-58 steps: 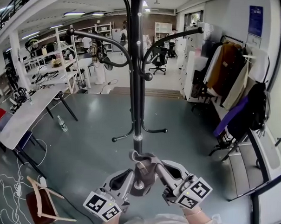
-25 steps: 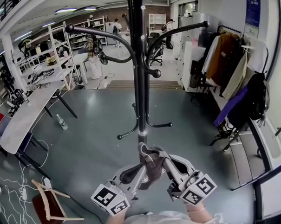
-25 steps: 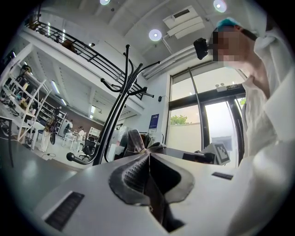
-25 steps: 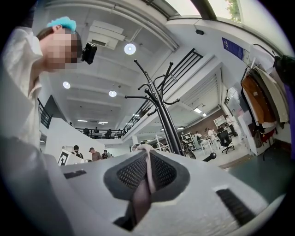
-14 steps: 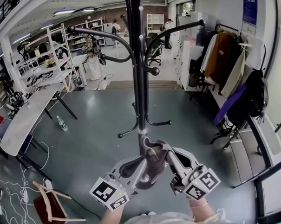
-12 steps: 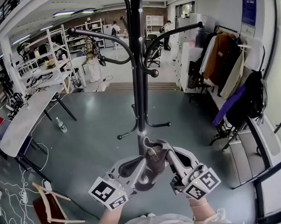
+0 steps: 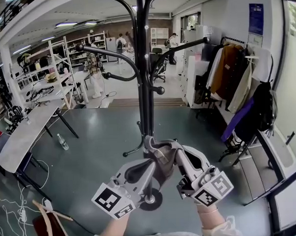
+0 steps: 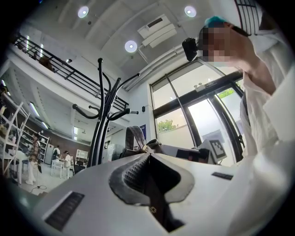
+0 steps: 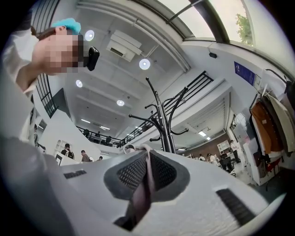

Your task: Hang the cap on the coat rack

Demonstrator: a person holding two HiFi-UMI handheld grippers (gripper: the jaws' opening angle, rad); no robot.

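Cap, brownish and crumpled, is being held up just in front of the coat rack, close against its black pole and below the upper curved arms. Its fabric is being pinched on one side by the left gripper, jaws closed on it, and on the other by the right gripper, likewise clamped on a fold (in each gripper view a strip of cloth is being squeezed between the pads). Farther out, the round base, grey floor, a long table and hung coats are being seen.
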